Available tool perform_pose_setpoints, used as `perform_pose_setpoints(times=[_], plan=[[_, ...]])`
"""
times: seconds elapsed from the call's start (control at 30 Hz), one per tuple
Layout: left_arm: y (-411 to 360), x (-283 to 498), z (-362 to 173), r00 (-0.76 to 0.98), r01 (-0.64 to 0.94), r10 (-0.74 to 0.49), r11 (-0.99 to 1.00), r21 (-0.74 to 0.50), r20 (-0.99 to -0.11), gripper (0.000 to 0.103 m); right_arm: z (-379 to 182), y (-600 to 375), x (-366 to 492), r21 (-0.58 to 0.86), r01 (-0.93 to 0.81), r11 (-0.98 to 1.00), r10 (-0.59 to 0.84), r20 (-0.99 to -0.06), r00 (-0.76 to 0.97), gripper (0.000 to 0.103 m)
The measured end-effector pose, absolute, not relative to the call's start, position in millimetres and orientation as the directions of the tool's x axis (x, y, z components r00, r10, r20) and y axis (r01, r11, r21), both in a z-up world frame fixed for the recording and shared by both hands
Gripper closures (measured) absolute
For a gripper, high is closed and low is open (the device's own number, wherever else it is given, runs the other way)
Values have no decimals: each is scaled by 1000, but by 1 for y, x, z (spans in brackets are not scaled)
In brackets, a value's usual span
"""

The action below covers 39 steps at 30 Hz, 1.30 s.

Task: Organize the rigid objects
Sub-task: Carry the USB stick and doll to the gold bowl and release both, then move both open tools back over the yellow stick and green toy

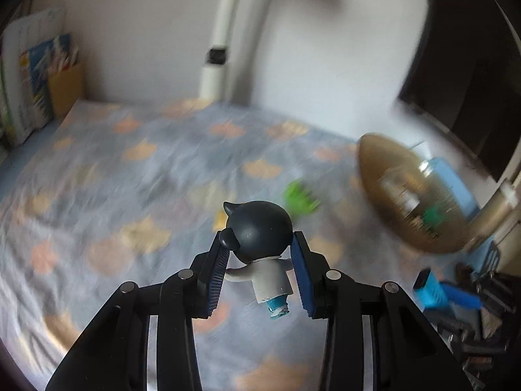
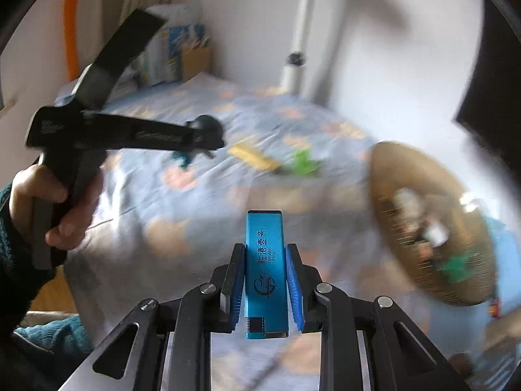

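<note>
Both grippers hang tilted downward over the patterned bedspread [image 1: 130, 179]. Left gripper [image 1: 260, 260], gripped by a hand [image 2: 49, 202], pinches a dark-headed figurine [image 1: 260, 244] narrowly, feet toward the camera. Right gripper [image 2: 265, 283] clamps a blue lighter [image 2: 265, 270] lengthwise, near the woven basket [image 2: 423, 228].

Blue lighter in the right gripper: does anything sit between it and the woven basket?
Nothing visible does. The right gripper holds the blue lighter above the patterned bedsheet, and only bare sheet lies between it and the woven basket to its right.
</note>
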State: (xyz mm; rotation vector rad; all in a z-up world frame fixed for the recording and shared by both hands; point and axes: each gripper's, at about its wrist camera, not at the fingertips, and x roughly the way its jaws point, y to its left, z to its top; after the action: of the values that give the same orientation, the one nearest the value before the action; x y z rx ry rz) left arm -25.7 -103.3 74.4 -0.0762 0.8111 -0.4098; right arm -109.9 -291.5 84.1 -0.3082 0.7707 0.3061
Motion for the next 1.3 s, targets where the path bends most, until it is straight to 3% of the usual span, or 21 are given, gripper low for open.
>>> perform_pose_setpoints(times=[0.17, 0.37, 0.7, 0.77, 0.8, 0.87, 1.07, 1.2, 1.27, 1.3], plan=[[-161, -10, 106, 624, 409, -451, 884, -226, -637, 67, 120, -351, -91, -216, -226, 950, 28, -660, 750, 79], [-234, 2, 110, 570, 522, -538, 821, -232, -621, 67, 153, -417, -68, -186, -61, 981, -69, -619, 782, 79], [-289, 12, 71, 489, 551, -527, 805, -222, -695, 66, 117, -448, -36, -143, -29, 989, -81, -707, 703, 80], [-285, 11, 77, 499, 544, -542, 804, -242, -676, 54, 111, -452, -33, -126, -23, 992, -75, -718, 692, 80], [-282, 12, 81, 502, 542, -546, 803, -248, -670, 40, 110, -455, -30, -113, -12, 993, -74, -721, 689, 78], [-263, 8, 98, 545, 527, -555, 810, -258, -628, 29, 113, -463, -28, -96, 29, 995, -90, -726, 682, 76], [-188, -7, 134, 649, 442, -516, 854, -275, -560, 29, 144, -464, -57, -63, 49, 997, -79, -676, 732, 73], [-128, -22, 135, 698, 335, -435, 901, -277, -569, 29, 158, -428, -77, -80, -5, 997, -48, -640, 767, 47], [-106, -27, 129, 704, 302, -415, 909, -287, -576, 28, 161, -405, -86, -83, -53, 995, -11, -623, 782, 47], [-90, -30, 122, 700, 283, -410, 911, -299, -585, 23, 160, -391, -90, -87, -85, 993, 13, -618, 786, 46]])
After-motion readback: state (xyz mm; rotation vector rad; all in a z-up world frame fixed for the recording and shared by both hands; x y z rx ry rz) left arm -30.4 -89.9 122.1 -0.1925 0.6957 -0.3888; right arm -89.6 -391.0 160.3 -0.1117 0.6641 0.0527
